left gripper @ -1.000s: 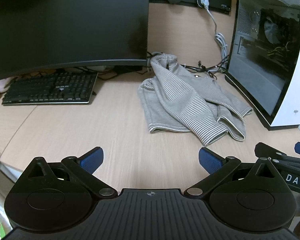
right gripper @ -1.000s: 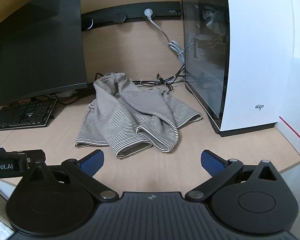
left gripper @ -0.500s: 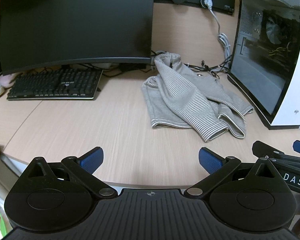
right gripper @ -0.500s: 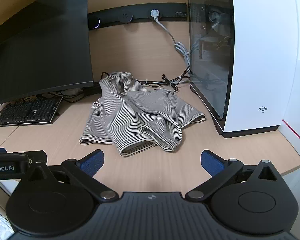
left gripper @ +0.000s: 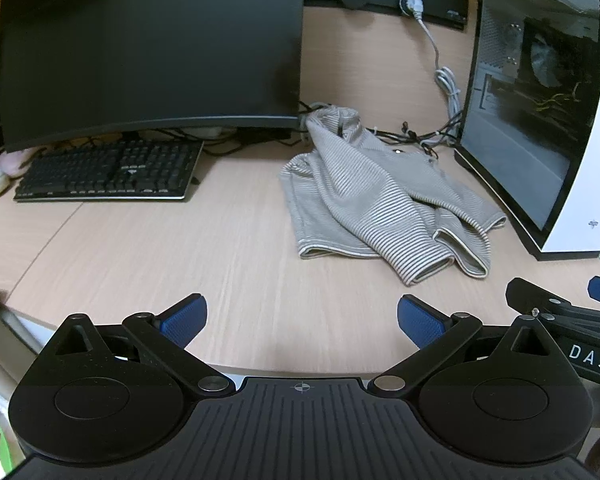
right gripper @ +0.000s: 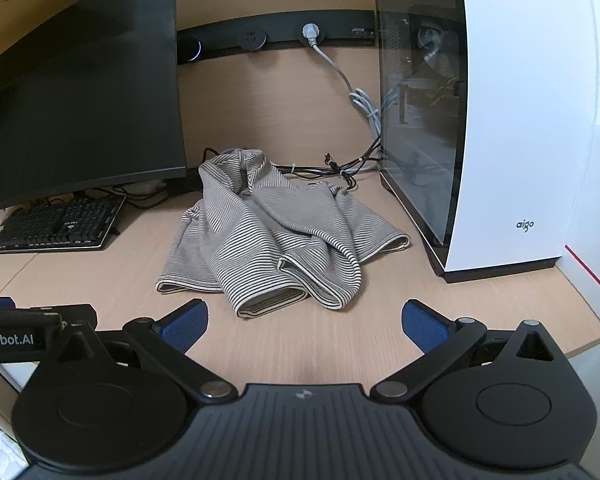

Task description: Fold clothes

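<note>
The wooden worktop [left gripper: 140,264] carries everything. A dark curved monitor [left gripper: 148,52] stands to the left of the striped garment [right gripper: 268,236], a white glass-sided computer case [right gripper: 512,120] to its right. A black keyboard [left gripper: 108,172] lies left of the garment – under the monitor. The garment sits crumpled, cables [right gripper: 340,168] behind it; which hem is a sleeve is hard to tell. Near of it – not touching – hover the left gripper [left gripper: 302,316] and right gripper [right gripper: 304,320], jaws spread wide, holding nothing.
</note>
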